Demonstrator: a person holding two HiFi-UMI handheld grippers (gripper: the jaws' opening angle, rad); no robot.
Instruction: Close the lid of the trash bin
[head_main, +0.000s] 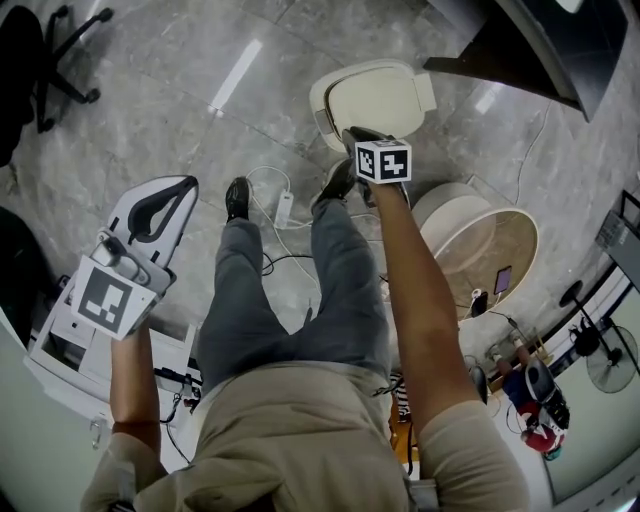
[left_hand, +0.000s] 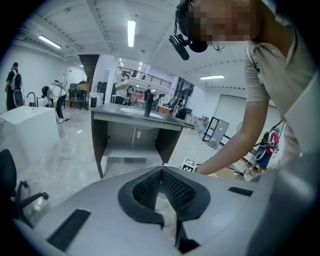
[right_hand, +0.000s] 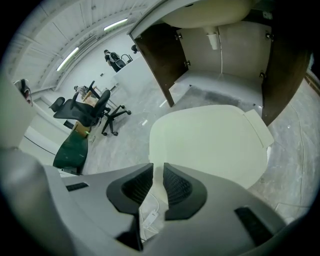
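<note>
At the right gripper (right_hand: 158, 169): jaws a thin slit apart, clamping nothing. Points steeply down, with the cream lid (right_hand: 210, 145) just ahead and below, apparently not yet touched. Lies broad and near flat over the trash bin (head_main: 318, 108), hinge tab on the far right side, long axis running away from the jaws; cannot tell whether fully seated. Calls, most likely, for a downward press on the near edge. At the left gripper (left_hand: 161, 171): jaws tip to tip, empty, well apart from the bin, so the farther hand.
</note>
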